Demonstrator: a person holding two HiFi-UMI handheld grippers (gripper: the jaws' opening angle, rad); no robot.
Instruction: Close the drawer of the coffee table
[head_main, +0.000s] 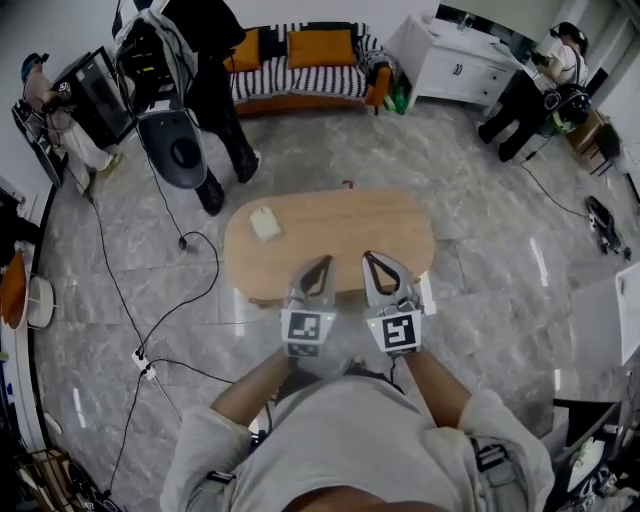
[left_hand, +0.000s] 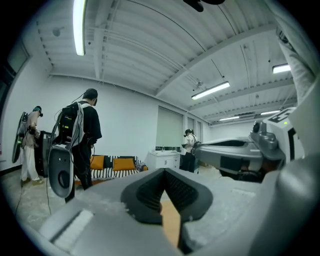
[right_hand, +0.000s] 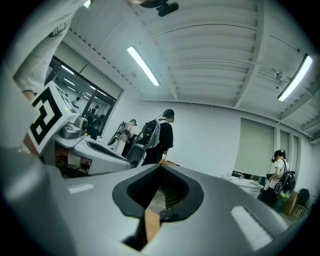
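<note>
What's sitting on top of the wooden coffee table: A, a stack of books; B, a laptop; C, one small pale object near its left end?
C: in the head view only a small pale object lies on the coffee table, toward its left end.

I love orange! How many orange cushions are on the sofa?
2. One orange cushion sits midway along the sofa; the other is at its left end, partly behind a standing person, who may hide more.
</note>
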